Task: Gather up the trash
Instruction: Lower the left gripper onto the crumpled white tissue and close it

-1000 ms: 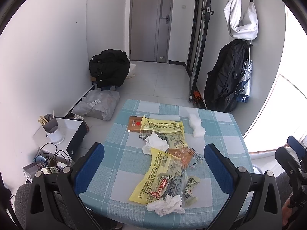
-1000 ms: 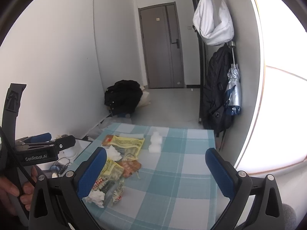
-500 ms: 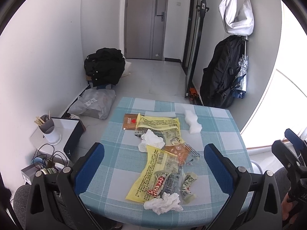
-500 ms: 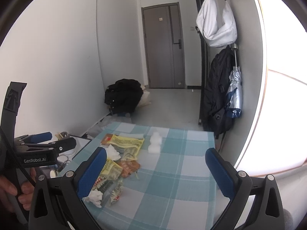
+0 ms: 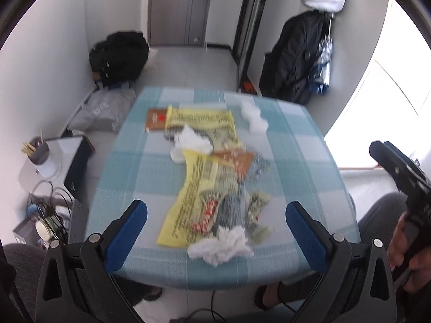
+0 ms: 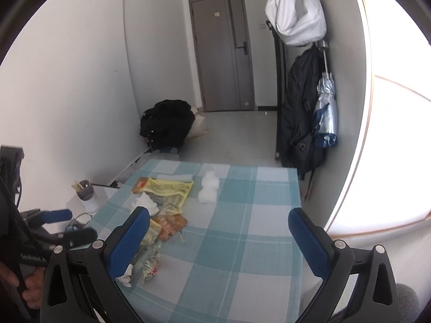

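Observation:
Trash lies in a strip on the blue checked tablecloth (image 5: 296,145): a long yellow wrapper (image 5: 199,183), a second yellow wrapper (image 5: 204,121), a crumpled tissue (image 5: 221,245) at the near edge, another tissue (image 5: 188,142), a brown packet (image 5: 237,158) and a white foam lump (image 5: 253,115). My left gripper (image 5: 215,210) hovers open above the near end of the strip, holding nothing. My right gripper (image 6: 218,214) is open over the bare right half of the cloth (image 6: 242,242), with the yellow wrapper (image 6: 167,188) and foam lump (image 6: 208,191) ahead on its left.
A black bag (image 5: 118,56) and a grey sack (image 5: 105,107) lie on the floor beyond the table's left side. A cup of sticks (image 5: 40,153) and cables sit on a low box at the left. A backpack (image 6: 299,113) and umbrella (image 6: 326,113) hang at the right wall.
The left gripper has dropped and tipped down toward the table, so the trash looks larger and blurred. The right gripper has edged slightly closer to the table. Both stay open.

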